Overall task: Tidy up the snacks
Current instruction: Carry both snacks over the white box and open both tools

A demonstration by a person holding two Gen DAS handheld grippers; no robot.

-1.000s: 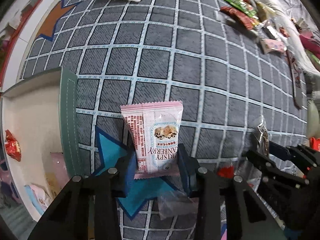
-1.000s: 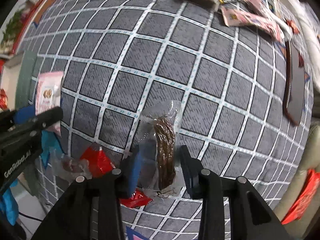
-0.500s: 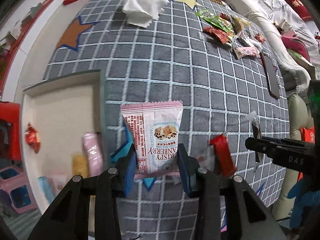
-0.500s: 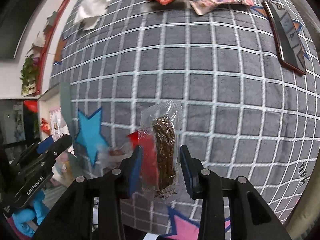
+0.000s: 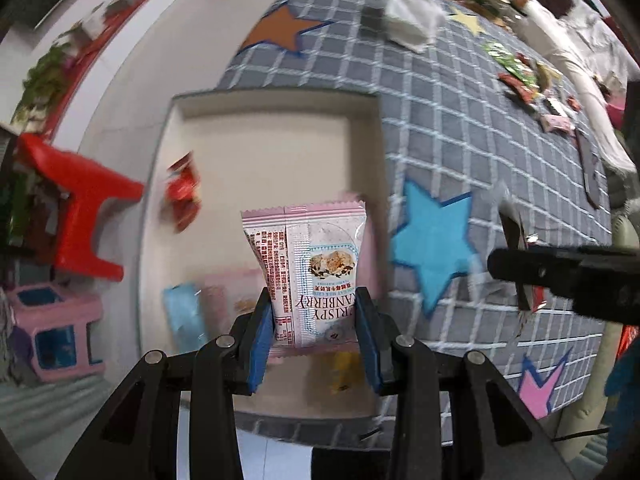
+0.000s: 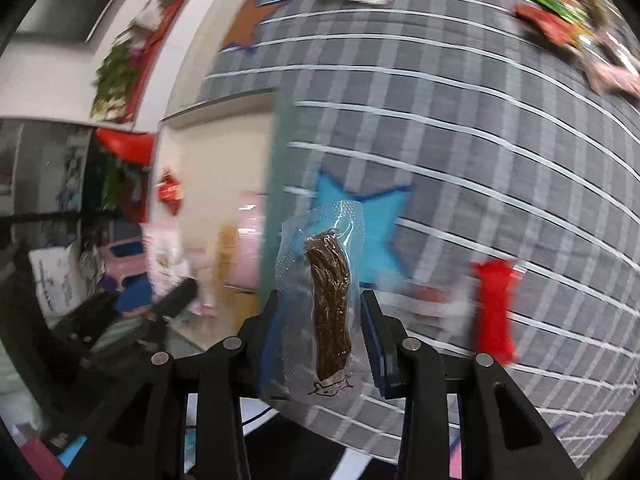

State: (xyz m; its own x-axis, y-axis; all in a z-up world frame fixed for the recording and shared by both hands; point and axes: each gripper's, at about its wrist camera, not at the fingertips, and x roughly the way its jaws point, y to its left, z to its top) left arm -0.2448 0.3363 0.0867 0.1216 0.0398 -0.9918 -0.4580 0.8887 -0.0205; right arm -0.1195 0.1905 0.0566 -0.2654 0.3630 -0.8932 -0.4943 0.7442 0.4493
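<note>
Left gripper (image 5: 316,320) pinched the light, crinkly cranberry packet (image 5: 306,276) by its lower end, above the box (image 5: 276,98); right gripper (image 6: 318,332) clamped the limp, slippery jerky pouch (image 6: 322,300) near the box's right wall.

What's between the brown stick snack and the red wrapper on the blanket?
In the right wrist view, between the brown snack and the red wrapper sit the gripper's right finger and a blurry clear packet on the blanket.
</note>
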